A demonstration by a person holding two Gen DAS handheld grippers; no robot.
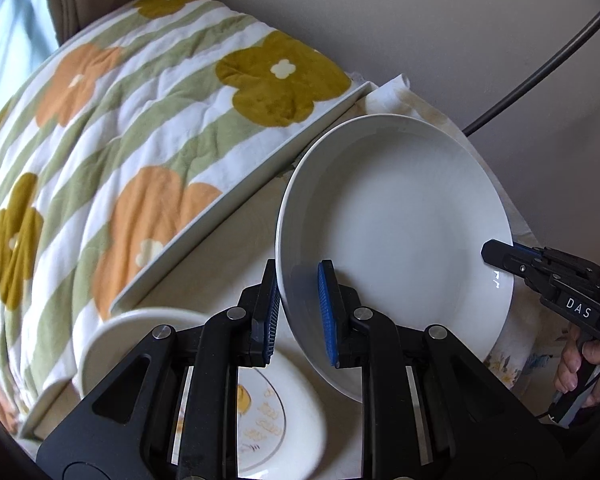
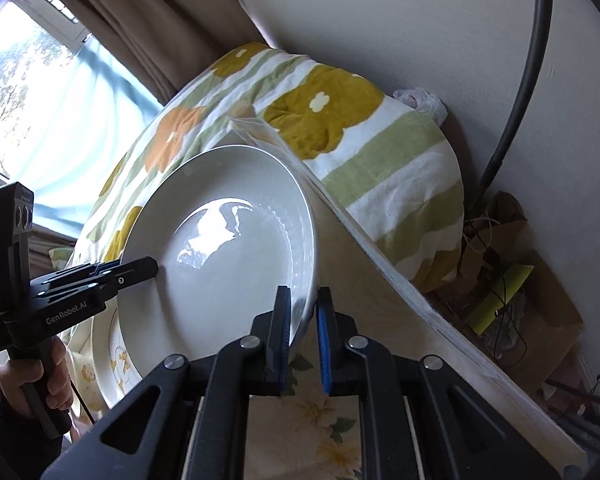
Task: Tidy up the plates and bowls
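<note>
At the far left of the left wrist view a quilt with green stripes and orange and olive flowers lies heaped against the raised white edge of the desk. Just right of that, low in the picture, a small white bowl sits on the desk, and beside it lies a patterned plate with yellow markings, partly hidden behind the black linkage. The left gripper has its blue-padded fingers clamped on the near rim of a large plain white plate, one finger outside and one inside the rim. The plate is tilted up off the desk, above the patterned plate and a floral cloth. On the far right the right gripper grips the opposite rim, with the person's hand on its handle. In the right wrist view the left gripper reaches in from the left and meets the white plate, held in a hand. Under the plate's lower left edge the patterned plate shows. The right gripper pinches the plate's right rim between its fingers, over the floral cloth. Further right the desk edge runs diagonally, with the quilt beyond it, then a black cable against the wall.
</note>
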